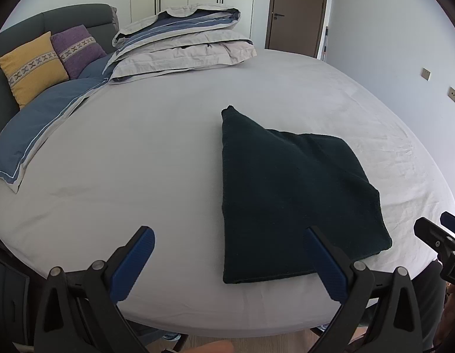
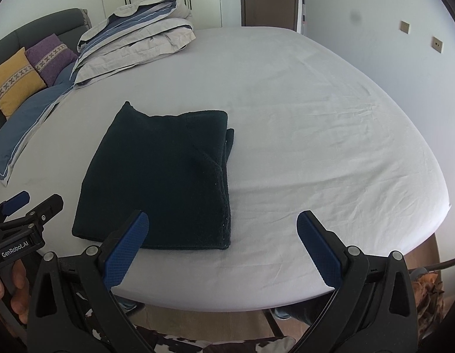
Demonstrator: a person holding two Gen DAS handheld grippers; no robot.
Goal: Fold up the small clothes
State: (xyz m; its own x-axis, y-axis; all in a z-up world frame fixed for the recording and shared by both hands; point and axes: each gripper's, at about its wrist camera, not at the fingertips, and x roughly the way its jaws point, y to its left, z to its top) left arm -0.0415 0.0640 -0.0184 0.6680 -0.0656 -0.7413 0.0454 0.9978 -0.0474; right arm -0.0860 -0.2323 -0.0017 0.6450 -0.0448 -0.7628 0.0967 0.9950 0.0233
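Note:
A dark green, almost black folded cloth (image 1: 286, 194) lies flat on the grey bed sheet (image 1: 139, 147) near the front edge. It also shows in the right wrist view (image 2: 160, 176), with layered edges on its right side. My left gripper (image 1: 227, 235) is open and empty, held just above the bed edge to the left front of the cloth. My right gripper (image 2: 221, 223) is open and empty, at the cloth's front right corner. Each gripper shows in the other's view: the right one (image 1: 439, 232) and the left one (image 2: 27, 206).
A folded grey and blue duvet (image 1: 183, 44) is stacked at the back of the bed. A yellow cushion (image 1: 30, 67) and a purple cushion (image 1: 77, 50) lean on the dark headboard at the left. A blue pillow (image 1: 36, 129) lies below them.

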